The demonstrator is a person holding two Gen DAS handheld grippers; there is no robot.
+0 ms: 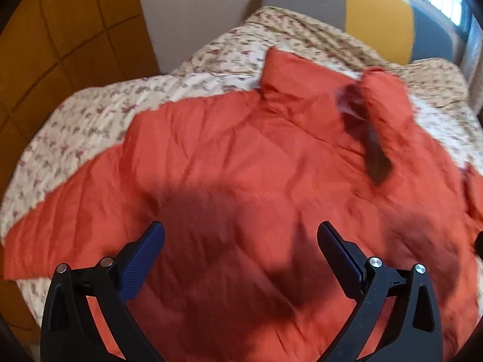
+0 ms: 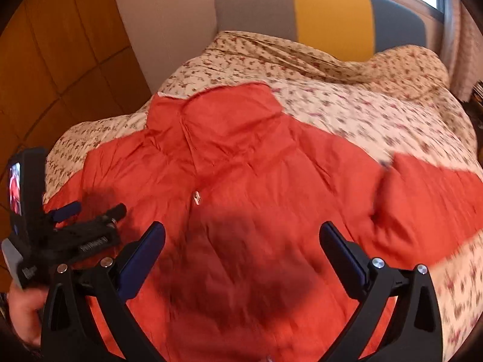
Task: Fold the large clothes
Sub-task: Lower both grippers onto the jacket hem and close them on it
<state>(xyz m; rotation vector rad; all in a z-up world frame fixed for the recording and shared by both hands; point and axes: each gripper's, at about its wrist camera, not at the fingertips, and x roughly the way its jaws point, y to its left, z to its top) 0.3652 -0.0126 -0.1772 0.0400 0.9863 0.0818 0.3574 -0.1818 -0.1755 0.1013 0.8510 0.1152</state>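
Presently, one item for folding: a red padded jacket [image 1: 241,157], laid out flat on the bed [image 1: 90,120], front up, collar toward the headboard [image 2: 317,9].

Position. The body of the jacket fills the near half of the floral bedcover [image 2: 377,111]. One sleeve [image 1: 69,208] runs out to the left in the left wrist view; the other sleeve [image 2: 428,199] runs out to the right in the right wrist view. The collar [image 2: 229,111] stands slightly raised. A zip pull [image 2: 196,196] shows on the centre line. Both views are blurred by motion, so seam detail is uncertain.

Tools. Left gripper [image 1: 240,232]: jaws spread wide, nothing between them, held above the chest of the jacket. Right gripper [image 2: 241,232]: jaws likewise spread and empty, above the zip line. Whether either touches the cloth cannot be told. The person's left hand [image 2: 21,310] shows at the lower edge of the right wrist view.

Handling, as a judgement. Quilted and puffy, likely light for its bulk and wholly soft; it will sag and drape when lifted. The shell looks smooth, so probably slippery, and trapped air may make folds spring back. Best holds would seem to be the sleeve ends, the shoulder seams or the hem edge, pinching through both layers, not the slick middle of a panel.

State of task. No fold appears made yet; both sleeves lie outspread.
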